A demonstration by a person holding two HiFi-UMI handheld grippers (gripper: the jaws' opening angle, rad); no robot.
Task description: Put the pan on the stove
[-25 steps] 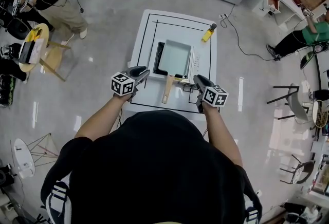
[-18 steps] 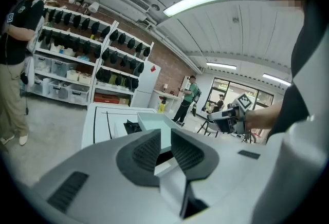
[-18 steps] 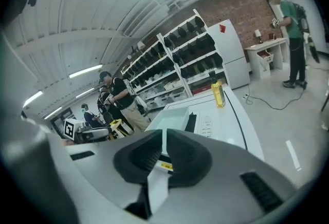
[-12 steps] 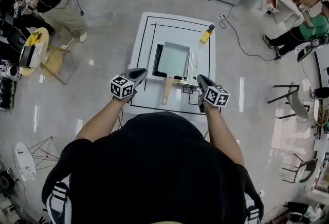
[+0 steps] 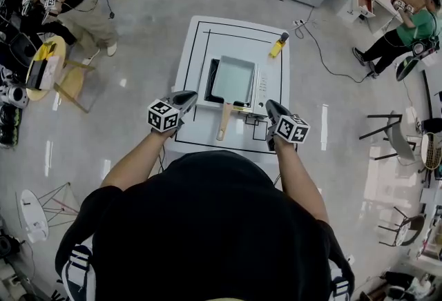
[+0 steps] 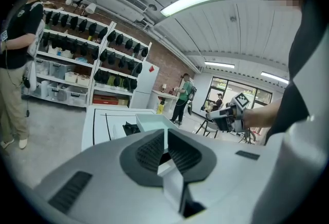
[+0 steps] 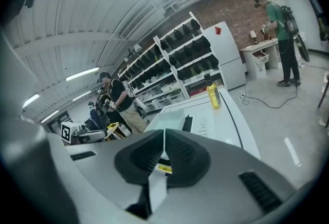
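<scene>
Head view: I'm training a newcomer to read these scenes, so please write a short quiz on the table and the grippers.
1. True or false: the pan sits on the stove.
2. What stands near the far right corner of the table? A a yellow bottle; B a mug; C a plate.
3. Fill in: the left gripper and right gripper both have their jaws ____, with nothing held.
Key: 1 true; 2 A; 3 shut.
</scene>
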